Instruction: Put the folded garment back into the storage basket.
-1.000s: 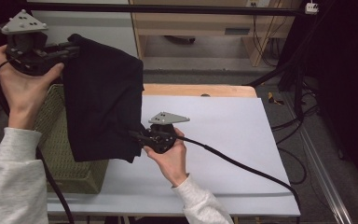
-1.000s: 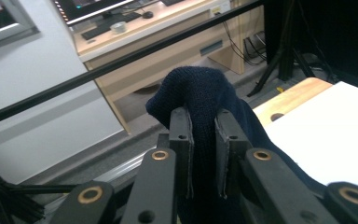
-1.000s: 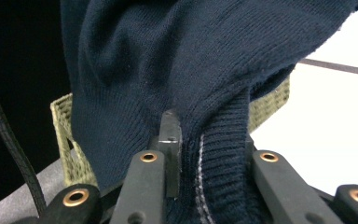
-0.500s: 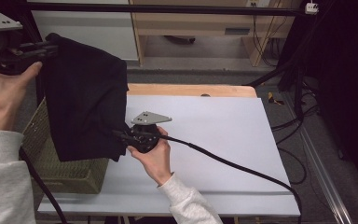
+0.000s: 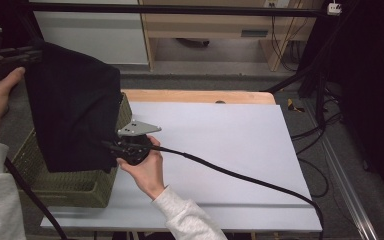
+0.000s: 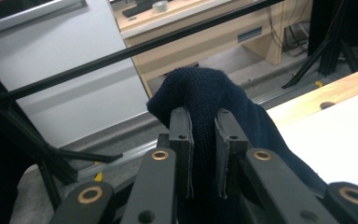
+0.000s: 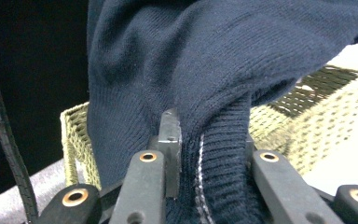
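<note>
Both tools (image 6: 204, 140) (image 7: 209, 154) clamp the dark knit garment (image 5: 72, 120) above the basket (image 5: 75, 187).

Layout: garment over basket, table's left end.
Knit garment (image 5: 72, 117) hangs above woven basket (image 5: 67, 185), which sits at the left edge of the table (image 5: 230, 150); right gripper (image 5: 111, 146) at the garment's lower right corner, left gripper (image 6: 204, 123) at its top.

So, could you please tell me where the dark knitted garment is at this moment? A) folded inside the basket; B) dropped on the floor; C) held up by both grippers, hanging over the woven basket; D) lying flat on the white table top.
C: the dark knitted garment is pinched by the left gripper and the right gripper, and hangs over the woven basket.
</note>
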Demonstrator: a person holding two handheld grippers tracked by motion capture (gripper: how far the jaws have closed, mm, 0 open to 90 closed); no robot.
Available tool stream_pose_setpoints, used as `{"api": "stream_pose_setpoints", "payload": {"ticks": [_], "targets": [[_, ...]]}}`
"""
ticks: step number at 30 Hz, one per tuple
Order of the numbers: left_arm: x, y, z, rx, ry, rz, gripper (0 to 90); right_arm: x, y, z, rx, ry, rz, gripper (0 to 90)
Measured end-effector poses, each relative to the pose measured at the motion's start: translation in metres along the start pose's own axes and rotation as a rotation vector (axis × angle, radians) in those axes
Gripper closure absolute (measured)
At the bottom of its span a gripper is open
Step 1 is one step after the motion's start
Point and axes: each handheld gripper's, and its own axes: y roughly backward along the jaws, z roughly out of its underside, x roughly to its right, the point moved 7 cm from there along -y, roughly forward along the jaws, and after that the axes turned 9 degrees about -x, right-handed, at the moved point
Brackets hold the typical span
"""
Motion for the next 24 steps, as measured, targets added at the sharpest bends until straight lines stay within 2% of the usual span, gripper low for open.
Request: {"api": "stream_pose_setpoints", "payload": {"ticks": [7,10,11,12,13,14,15,16,17,18,19,21,23,24], "targets": [[-0.019,-0.003,0.011,-0.03,0.01,-0.016,79.1,-0.018,-0.029,0.0,-0.005,0.016,-0.008,74.0],[-0.04,-0.026,0.023,-0.088,0.037,-0.028,78.7,-0.028,-0.043,0.002,0.005,0.032,0.017,72.4],[-0.04,-0.026,0.023,-0.088,0.037,-0.028,78.2,-0.028,-0.043,0.002,0.005,0.032,0.017,72.4],[-0.052,-0.051,0.035,-0.125,0.055,-0.035,77.0,-0.033,-0.054,0.006,0.018,0.056,0.064,63.6],[-0.052,-0.051,0.035,-0.125,0.055,-0.035,74.4,-0.033,-0.054,0.006,0.018,0.056,0.064,63.6],[-0.06,-0.076,0.051,-0.13,0.101,-0.051,68.5,-0.033,-0.067,0.013,-0.025,0.088,0.109,41.1],[-0.06,-0.091,0.064,-0.098,0.161,-0.028,61.9,-0.031,-0.07,0.016,-0.047,0.08,0.112,37.6],[-0.058,-0.098,0.071,-0.083,0.194,0.003,57.0,-0.027,-0.07,0.018,-0.053,0.087,0.109,34.7],[-0.058,-0.098,0.071,-0.083,0.194,0.003,55.5,-0.027,-0.07,0.018,-0.053,0.087,0.109,34.7],[-0.053,-0.109,0.083,-0.09,0.211,0.026,53.3,-0.019,-0.06,0.017,-0.02,0.113,0.109,26.4],[-0.044,-0.119,0.099,-0.104,0.215,0.054,50.6,-0.015,-0.053,0.016,-0.012,0.115,0.102,21.3],[-0.034,-0.126,0.116,-0.11,0.258,0.098,44.9,-0.008,-0.039,0.015,-0.02,0.121,0.099,14.4],[-0.024,-0.129,0.128,-0.113,0.267,0.126,42.6,0.004,-0.022,0.017,-0.019,0.145,0.11,11.3],[-0.019,-0.13,0.132,-0.115,0.269,0.138,40.0,0.009,-0.016,0.019,-0.036,0.156,0.117,8.4]]}}
